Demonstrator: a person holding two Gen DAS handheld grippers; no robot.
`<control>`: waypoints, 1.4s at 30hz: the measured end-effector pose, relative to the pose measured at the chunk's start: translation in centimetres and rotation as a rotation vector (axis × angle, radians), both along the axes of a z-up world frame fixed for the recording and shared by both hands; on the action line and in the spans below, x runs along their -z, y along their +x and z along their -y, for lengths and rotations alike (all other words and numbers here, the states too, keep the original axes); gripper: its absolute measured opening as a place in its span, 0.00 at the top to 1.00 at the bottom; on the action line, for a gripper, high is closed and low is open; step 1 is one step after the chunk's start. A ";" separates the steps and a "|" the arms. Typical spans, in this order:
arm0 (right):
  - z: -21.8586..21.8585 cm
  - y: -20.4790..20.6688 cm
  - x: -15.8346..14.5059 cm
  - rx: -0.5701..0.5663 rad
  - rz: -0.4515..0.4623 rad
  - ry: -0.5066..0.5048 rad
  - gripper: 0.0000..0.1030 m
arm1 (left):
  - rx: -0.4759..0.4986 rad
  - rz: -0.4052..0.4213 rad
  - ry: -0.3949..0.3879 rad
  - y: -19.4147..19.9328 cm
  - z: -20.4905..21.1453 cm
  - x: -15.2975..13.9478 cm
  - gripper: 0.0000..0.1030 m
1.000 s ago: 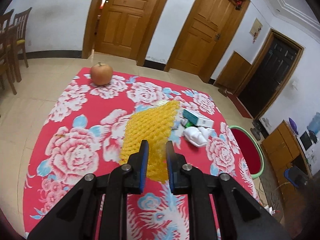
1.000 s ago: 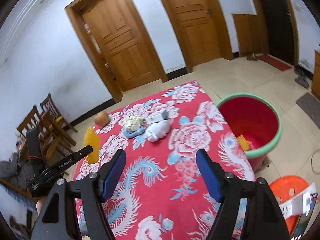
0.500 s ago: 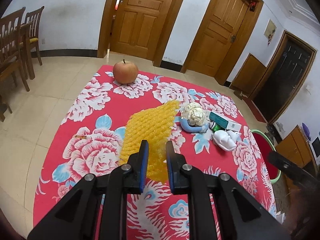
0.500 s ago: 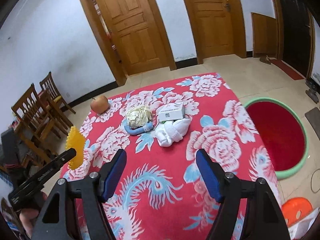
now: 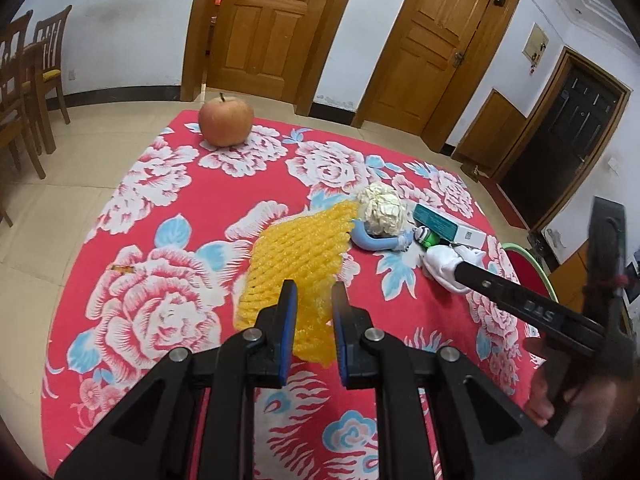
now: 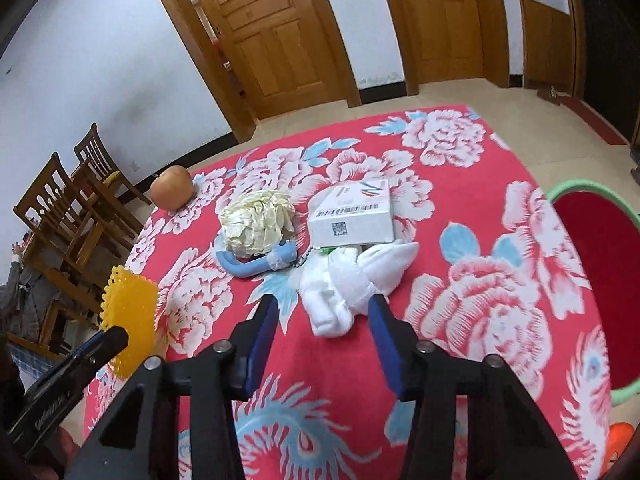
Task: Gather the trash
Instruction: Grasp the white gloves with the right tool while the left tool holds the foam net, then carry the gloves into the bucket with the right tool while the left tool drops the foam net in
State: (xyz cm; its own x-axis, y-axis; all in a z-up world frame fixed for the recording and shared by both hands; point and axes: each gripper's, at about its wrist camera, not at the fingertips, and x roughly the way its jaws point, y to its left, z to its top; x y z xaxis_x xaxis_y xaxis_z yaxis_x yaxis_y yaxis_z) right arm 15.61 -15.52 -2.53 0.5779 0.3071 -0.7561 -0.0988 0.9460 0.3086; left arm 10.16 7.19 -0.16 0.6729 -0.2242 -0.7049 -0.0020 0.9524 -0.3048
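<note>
My left gripper point(image 5: 312, 308) is shut on a yellow foam net point(image 5: 296, 248), held just above the red flowered tablecloth point(image 5: 168, 208); the net point(image 6: 130, 320) also shows at the left in the right wrist view. My right gripper point(image 6: 322, 304) hangs low over a white cloth bundle point(image 6: 344, 280). Its jaws are closing, with the bundle's near end between them; the right pad is at the cloth's edge and the left pad is clear of it. Behind the bundle lie a white barcoded box point(image 6: 352, 216), a crumpled cream paper ball point(image 6: 256, 220) and a blue curved tube point(image 6: 248, 264).
An apple point(image 5: 226, 122) sits at the table's far corner. A red basin with a green rim point(image 6: 592, 280) stands on the floor off the table's right side. Wooden chairs point(image 6: 72, 208) stand to the left. An orange object point(image 6: 620, 440) lies on the floor at the lower right.
My right gripper has come down and forward to the white cloth bundle, and its jaws have narrowed. My left gripper has sunk a little with the net still in it.
</note>
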 end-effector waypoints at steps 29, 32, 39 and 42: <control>3.9 -7.6 -1.7 0.026 0.047 0.158 0.90 | 0.113 0.051 -0.015 -2.6 4.1 -2.5 0.84; 4.9 -8.8 -2.6 0.048 0.074 0.164 0.90 | 0.134 0.060 -0.023 -2.8 4.9 -3.0 0.84; 7.8 -10.9 -4.0 0.132 0.132 0.149 0.90 | 0.189 0.067 -0.026 -3.2 7.2 -3.8 0.84; 9.3 -11.4 -4.3 0.165 0.147 0.153 0.90 | 0.214 0.065 -0.025 -3.2 8.3 -4.1 0.84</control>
State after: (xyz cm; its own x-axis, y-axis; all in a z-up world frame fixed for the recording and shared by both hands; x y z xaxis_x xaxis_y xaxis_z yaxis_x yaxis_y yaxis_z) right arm 4.19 -24.78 1.74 0.7298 0.3035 -0.6127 -0.0010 0.8966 0.4429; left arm 6.96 -1.14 3.97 0.6516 -0.3842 -0.6541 0.2201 0.9209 -0.3217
